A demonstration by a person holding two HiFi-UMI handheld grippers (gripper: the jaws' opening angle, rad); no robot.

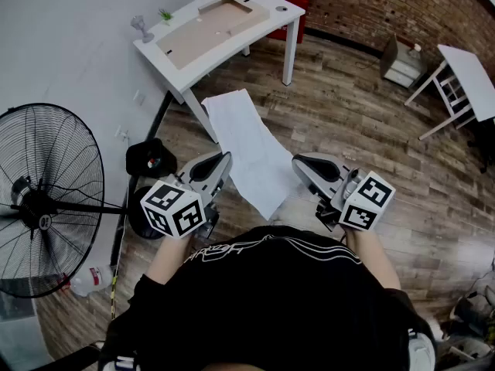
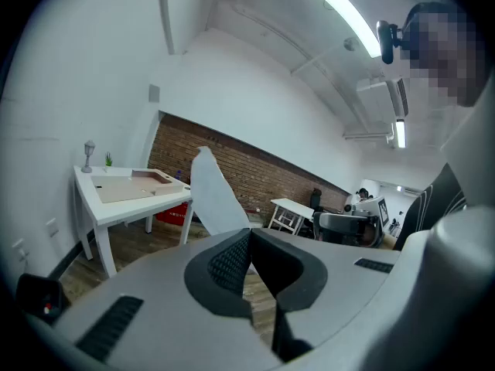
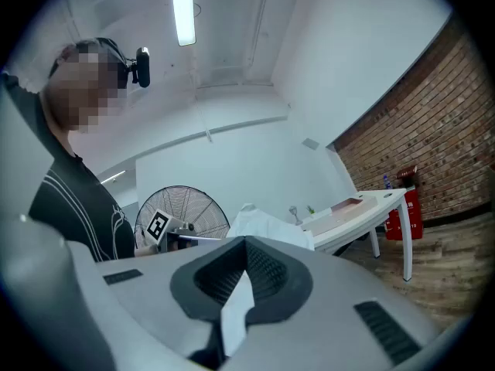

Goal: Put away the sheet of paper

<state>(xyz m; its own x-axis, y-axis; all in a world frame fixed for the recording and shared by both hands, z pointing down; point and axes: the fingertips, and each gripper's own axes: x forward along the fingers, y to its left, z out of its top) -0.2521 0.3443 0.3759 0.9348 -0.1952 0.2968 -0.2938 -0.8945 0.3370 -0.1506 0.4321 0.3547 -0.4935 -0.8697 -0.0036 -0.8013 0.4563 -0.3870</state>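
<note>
A white sheet of paper point(image 1: 249, 145) hangs in the air in front of me, above the wooden floor, stretching away from my body. My left gripper point(image 1: 221, 161) is shut on its left edge, and my right gripper point(image 1: 298, 164) is shut on its right edge. In the left gripper view the sheet of paper point(image 2: 217, 198) rises just beyond the closed jaws of the left gripper point(image 2: 249, 235). In the right gripper view a strip of the paper point(image 3: 236, 309) shows pinched inside the closed jaws of the right gripper point(image 3: 246, 243), and the rest billows behind them.
A white table point(image 1: 272, 18) with a flat brown tray stands ahead by the white wall. A large black standing fan point(image 1: 46, 199) is at my left, with a black object point(image 1: 151, 158) on the floor near it. Another white table point(image 1: 472, 76) stands at the right.
</note>
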